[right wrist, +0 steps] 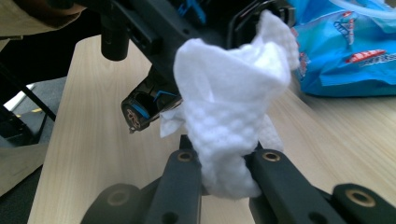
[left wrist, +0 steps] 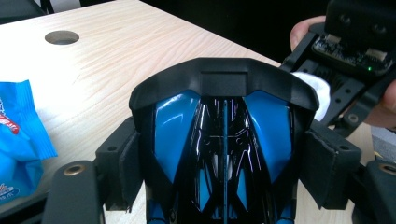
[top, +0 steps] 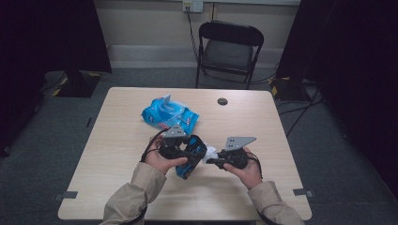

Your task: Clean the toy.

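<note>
A blue and black toy car (top: 190, 160) is held above the table's near middle, with my left gripper (top: 184, 150) shut on it. In the left gripper view the car (left wrist: 224, 135) sits between the pads (left wrist: 125, 163), which press on its sides. My right gripper (right wrist: 224, 172) is shut on a crumpled white wipe (right wrist: 229, 102). The wipe (top: 210, 152) is right beside the car's end (right wrist: 144, 109); I cannot tell whether they touch. A blue wipe pack (top: 170, 115) with its flap up lies behind the hands.
The wooden table (top: 141, 187) has a round cable hole (top: 222, 101) near its far edge. A black folding chair (top: 228, 47) stands beyond the table. Dark curtains hang at both sides.
</note>
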Demonstrator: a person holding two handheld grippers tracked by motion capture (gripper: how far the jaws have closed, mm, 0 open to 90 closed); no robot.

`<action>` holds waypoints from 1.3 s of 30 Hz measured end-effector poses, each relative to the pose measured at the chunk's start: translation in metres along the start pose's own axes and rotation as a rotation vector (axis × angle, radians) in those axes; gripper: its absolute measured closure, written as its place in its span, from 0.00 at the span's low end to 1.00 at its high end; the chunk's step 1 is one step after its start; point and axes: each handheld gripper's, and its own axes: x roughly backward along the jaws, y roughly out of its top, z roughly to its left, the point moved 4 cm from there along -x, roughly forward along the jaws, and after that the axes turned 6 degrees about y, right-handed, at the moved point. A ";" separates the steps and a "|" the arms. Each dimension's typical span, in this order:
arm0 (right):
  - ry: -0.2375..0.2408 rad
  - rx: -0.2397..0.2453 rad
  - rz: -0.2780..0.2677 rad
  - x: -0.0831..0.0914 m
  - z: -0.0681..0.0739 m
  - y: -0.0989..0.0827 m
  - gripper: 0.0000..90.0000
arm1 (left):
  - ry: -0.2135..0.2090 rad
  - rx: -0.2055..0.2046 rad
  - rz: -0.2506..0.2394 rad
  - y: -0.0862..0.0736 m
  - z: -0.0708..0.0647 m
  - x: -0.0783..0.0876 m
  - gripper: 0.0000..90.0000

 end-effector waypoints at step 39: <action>0.085 0.039 0.008 -0.030 0.014 -0.015 0.94 | 0.009 0.031 -0.038 0.021 0.002 -0.004 0.28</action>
